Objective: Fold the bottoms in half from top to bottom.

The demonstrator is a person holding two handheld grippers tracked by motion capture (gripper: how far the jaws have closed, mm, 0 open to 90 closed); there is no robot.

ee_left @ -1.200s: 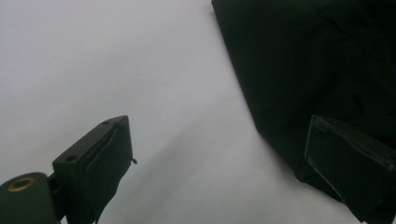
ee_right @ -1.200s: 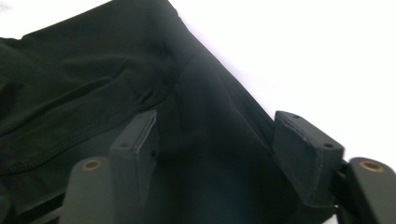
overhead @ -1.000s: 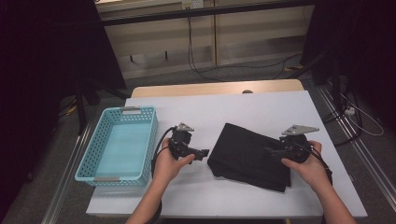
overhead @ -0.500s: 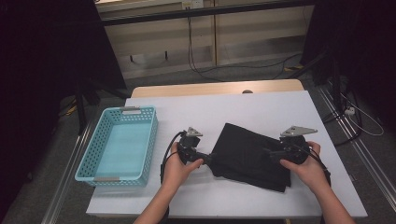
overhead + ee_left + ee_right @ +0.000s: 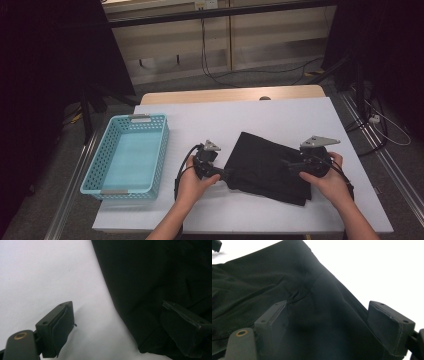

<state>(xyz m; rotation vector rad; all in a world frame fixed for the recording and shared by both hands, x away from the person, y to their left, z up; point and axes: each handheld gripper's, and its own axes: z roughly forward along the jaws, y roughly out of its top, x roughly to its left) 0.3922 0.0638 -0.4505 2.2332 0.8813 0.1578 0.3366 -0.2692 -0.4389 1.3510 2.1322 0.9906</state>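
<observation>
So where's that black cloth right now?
In the high view the black cloth lies flat on the white table, right of the blue basket, between both grippers.

White table (image 5: 280,117) on grey floor (image 5: 210,82), dark surroundings

Our two grippers, left (image 5: 226,174) and right (image 5: 288,163), are black, with blocky dark pads, brass screws, grey three-cornered plates and looping black cables.

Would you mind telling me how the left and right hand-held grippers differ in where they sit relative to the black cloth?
The left hand-held gripper straddles the black cloth's left edge, one jaw over the white table; the right hand-held gripper has both jaws over cloth. The left lies nearer the blue basket; the right nearer the table's right edge. Both are open and point inward.
</observation>
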